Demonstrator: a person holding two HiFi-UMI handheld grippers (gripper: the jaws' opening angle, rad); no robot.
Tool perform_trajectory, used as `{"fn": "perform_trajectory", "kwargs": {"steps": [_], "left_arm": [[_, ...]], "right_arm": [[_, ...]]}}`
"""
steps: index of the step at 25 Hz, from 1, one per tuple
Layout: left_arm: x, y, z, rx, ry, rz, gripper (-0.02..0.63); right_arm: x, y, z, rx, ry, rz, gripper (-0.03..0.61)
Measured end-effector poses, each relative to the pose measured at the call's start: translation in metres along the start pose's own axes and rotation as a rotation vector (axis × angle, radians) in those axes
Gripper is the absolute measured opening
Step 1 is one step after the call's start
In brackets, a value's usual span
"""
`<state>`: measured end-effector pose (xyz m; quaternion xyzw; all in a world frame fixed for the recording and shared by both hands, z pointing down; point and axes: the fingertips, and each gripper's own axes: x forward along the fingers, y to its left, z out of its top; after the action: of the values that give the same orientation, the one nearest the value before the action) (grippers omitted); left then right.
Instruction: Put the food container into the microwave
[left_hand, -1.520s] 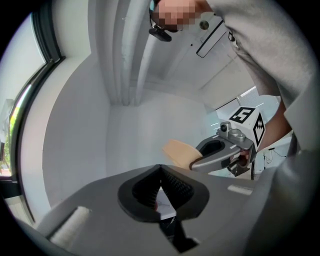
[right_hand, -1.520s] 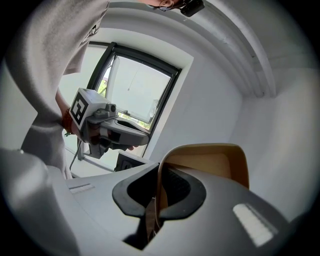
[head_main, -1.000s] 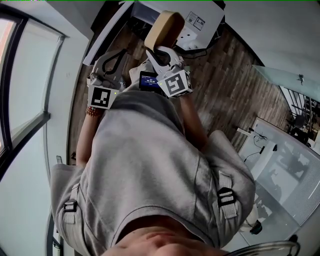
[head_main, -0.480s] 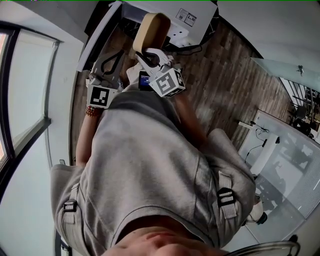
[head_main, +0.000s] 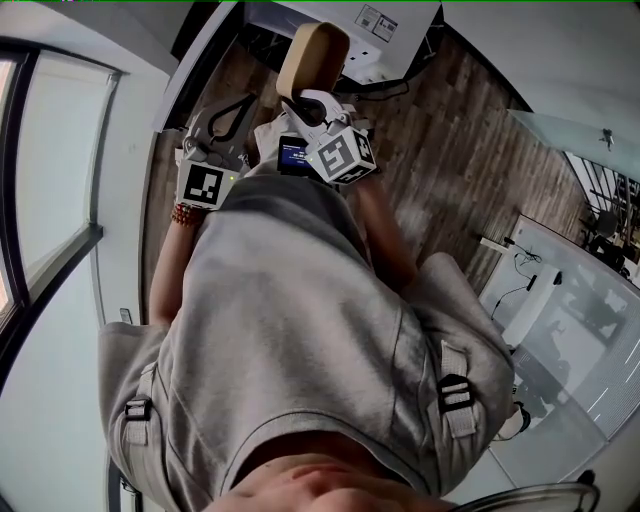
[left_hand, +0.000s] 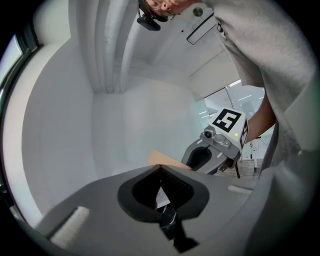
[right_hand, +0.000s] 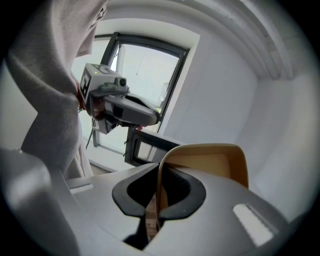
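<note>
We see the right claw (right_hand: 159, 170) pinching the wall of the tan food container (right_hand: 210, 162): one jaw sits inside the rim and one outside, and the container stands on edge. From the head view, the right claw (head_main: 300, 100) holds the container (head_main: 312, 55) up in the air in front of the person's grey shirt (head_main: 290, 320), over the wooden floor (head_main: 450, 170). It rests on nothing.

The left claw (left_hand: 160, 167) is pressed together at the tips with nothing gripped. In the head view the left claw (head_main: 240, 106) sits just beside the right one, apart from the container. A sliver of the container's edge (left_hand: 167, 159) shows past the left jaws.

The microwave (right_hand: 142, 147), with its dark front and mesh window panel, sits low by the window (right_hand: 140, 75), beyond the container and not touching it.
</note>
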<state>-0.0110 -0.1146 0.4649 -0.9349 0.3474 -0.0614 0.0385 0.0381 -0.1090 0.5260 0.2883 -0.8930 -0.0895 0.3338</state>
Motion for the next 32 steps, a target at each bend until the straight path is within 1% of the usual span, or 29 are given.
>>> {"fn": "perform_trajectory", "kwargs": {"steps": [2, 4, 9, 14, 18, 22, 24, 26, 29, 32], "left_arm": [[0.001, 0.001, -0.002, 0.003, 0.003, 0.003, -0.002], [0.001, 0.003, -0.002, 0.009, 0.004, 0.005, -0.002], [-0.001, 0.008, 0.0, 0.029, -0.002, 0.006, -0.002], [-0.005, 0.012, -0.007, 0.028, 0.018, 0.012, -0.002], [-0.011, 0.018, -0.008, 0.028, 0.017, 0.027, -0.002], [-0.018, 0.025, -0.013, 0.02, 0.03, 0.045, -0.002], [-0.02, 0.027, -0.018, 0.039, 0.031, 0.048, -0.002], [-0.022, 0.03, -0.024, 0.062, 0.032, 0.051, -0.003], [-0.024, 0.033, -0.022, 0.031, 0.038, 0.057, -0.002], [-0.027, 0.036, -0.022, 0.048, 0.028, 0.056, -0.002]], "right_arm": [[0.005, 0.006, -0.013, -0.051, 0.044, 0.019, 0.031], [0.01, 0.013, -0.021, -0.079, 0.071, 0.043, 0.031], [0.026, 0.021, -0.037, -0.097, 0.109, 0.087, 0.031], [0.05, 0.029, -0.055, -0.047, 0.127, 0.138, 0.031], [0.069, 0.032, -0.068, -0.014, 0.155, 0.174, 0.031], [0.086, 0.035, -0.08, -0.045, 0.183, 0.187, 0.031], [0.092, 0.038, -0.086, -0.058, 0.202, 0.197, 0.029], [0.098, 0.042, -0.092, -0.057, 0.218, 0.215, 0.029], [0.103, 0.046, -0.095, -0.056, 0.233, 0.234, 0.029], [0.105, 0.047, -0.095, -0.051, 0.24, 0.24, 0.029]]}}
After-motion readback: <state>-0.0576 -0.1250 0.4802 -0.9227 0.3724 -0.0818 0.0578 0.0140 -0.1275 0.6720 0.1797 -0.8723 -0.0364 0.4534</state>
